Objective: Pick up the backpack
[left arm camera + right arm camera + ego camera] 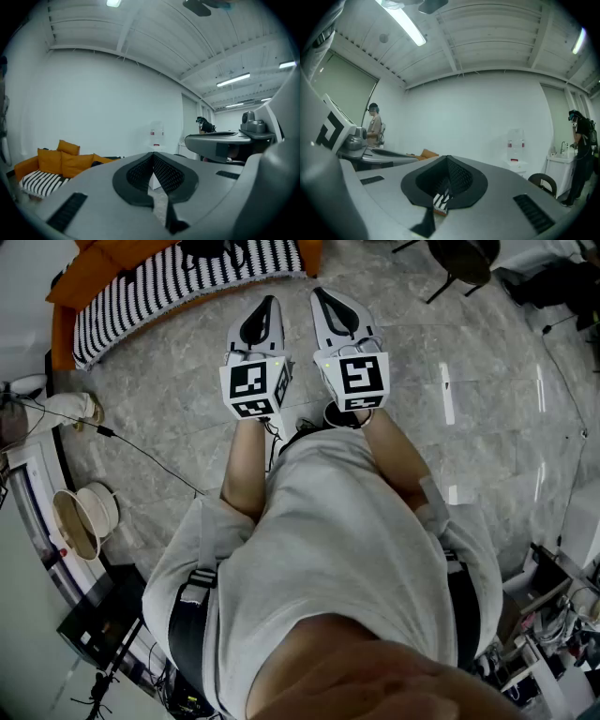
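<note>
Head view: left claw [270,304] and right claw [321,294] are held side by side before the person, well apart from the sofa [89,273], where a dark shape [220,249] (possibly the backpack) lies. Left gripper view: jaws together, empty. Right gripper view: likewise closed on nothing. The pickup is judged not yet begun.

Glossy marbled floor [487,352], matt striped cloth [159,292]
</note>
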The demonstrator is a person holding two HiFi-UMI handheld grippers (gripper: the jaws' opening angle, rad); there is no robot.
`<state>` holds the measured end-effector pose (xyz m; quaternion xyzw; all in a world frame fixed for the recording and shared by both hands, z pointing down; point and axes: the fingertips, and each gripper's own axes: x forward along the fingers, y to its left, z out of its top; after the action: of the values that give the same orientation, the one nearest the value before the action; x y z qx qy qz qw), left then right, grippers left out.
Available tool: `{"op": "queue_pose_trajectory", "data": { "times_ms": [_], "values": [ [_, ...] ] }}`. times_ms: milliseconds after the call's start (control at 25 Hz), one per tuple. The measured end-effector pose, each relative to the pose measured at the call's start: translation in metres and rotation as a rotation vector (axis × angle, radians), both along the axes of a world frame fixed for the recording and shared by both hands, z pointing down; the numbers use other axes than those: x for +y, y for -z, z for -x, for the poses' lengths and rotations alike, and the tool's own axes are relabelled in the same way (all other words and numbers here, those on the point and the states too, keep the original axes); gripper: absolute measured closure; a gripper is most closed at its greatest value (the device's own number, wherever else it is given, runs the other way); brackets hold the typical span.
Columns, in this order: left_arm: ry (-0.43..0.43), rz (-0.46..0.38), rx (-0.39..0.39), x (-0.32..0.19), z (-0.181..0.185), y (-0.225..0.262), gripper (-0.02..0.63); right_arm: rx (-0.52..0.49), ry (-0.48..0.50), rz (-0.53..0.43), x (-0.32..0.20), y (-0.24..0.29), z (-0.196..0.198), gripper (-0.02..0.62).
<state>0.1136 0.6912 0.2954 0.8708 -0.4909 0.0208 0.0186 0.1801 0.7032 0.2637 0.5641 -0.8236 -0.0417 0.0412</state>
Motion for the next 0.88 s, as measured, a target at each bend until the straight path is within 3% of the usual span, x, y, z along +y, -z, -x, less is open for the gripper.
{"op": "queue_pose_trajectory", "data": {
  "times_ms": [160, 280, 480, 680, 880],
  "values": [
    [0.008, -0.021, -0.016, -0.014, -0.001, 0.001, 0.594, -0.003, -0.003, -0.011, -0.019, 0.0, -0.016, 0.557],
    [0.062, -0.012, 0.001, -0.034, 0.018, 0.001, 0.594, -0.013, 0.0, 0.0, -0.042, -0.004, -0.02, 0.557],
    [0.114, 0.011, 0.0, -0.07, 0.056, -0.009, 0.594, 0.004, 0.04, 0.008, -0.083, -0.013, 0.018, 0.555],
    [0.132, 0.007, -0.023, -0.144, 0.061, -0.022, 0.594, -0.012, 0.138, -0.013, -0.168, -0.019, 0.05, 0.555],
    [0.17, 0.031, -0.003, -0.242, 0.092, -0.024, 0.594, -0.014, 0.175, 0.022, -0.266, -0.027, 0.088, 0.555]
  ]
}}
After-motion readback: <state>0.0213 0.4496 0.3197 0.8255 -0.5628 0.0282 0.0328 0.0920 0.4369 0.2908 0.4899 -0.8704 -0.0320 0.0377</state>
